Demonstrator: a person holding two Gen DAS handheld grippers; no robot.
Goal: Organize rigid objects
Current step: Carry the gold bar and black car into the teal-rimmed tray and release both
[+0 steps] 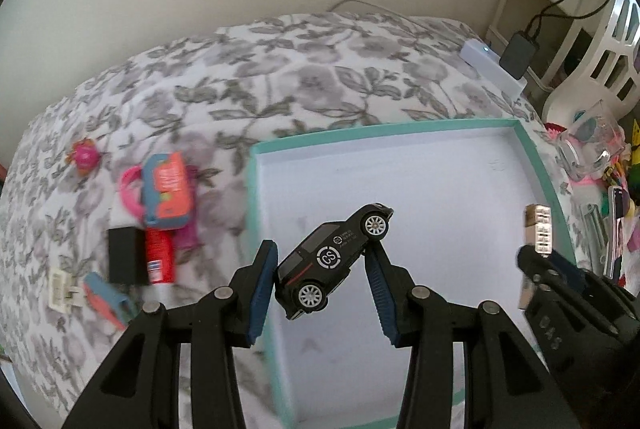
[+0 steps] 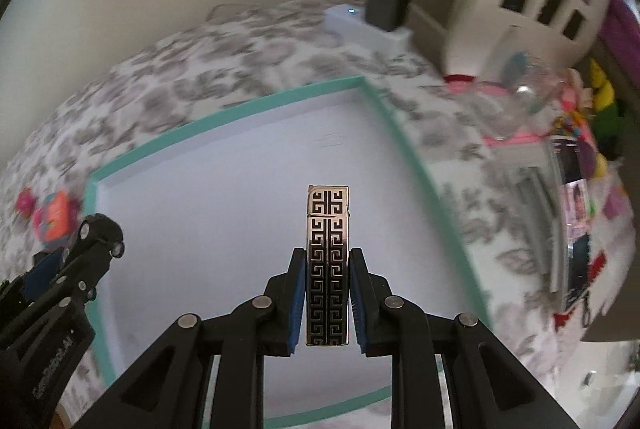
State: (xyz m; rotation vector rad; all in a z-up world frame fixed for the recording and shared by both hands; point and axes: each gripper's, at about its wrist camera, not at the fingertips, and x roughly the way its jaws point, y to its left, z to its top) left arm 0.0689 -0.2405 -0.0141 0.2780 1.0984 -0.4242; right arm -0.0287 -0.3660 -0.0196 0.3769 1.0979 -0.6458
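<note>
Toy car (image 1: 334,261), centre frame over teal box (image 1: 536,165), pinched nose-to-tail, tilted, by left gripper (image 1: 326,293); may pivot loose. Right gripper (image 2: 328,297) clamps patterned lighter (image 2: 327,269); grippers close, collision risk.

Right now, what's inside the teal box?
Nothing shows on the white floor of the teal box. The toy car and patterned lighter hang above it in tongs, whose arms hide the near edge.

The left tool (image 1: 322,275) holds the toy car (image 1: 334,261) tilted above the tray (image 1: 460,127) on the bed (image 1: 280,77). To its right, the right tool (image 2: 327,295) holds the lighter (image 2: 328,269) upright over the same tray. Small toys (image 1: 160,205) lie left of the tray.
</note>
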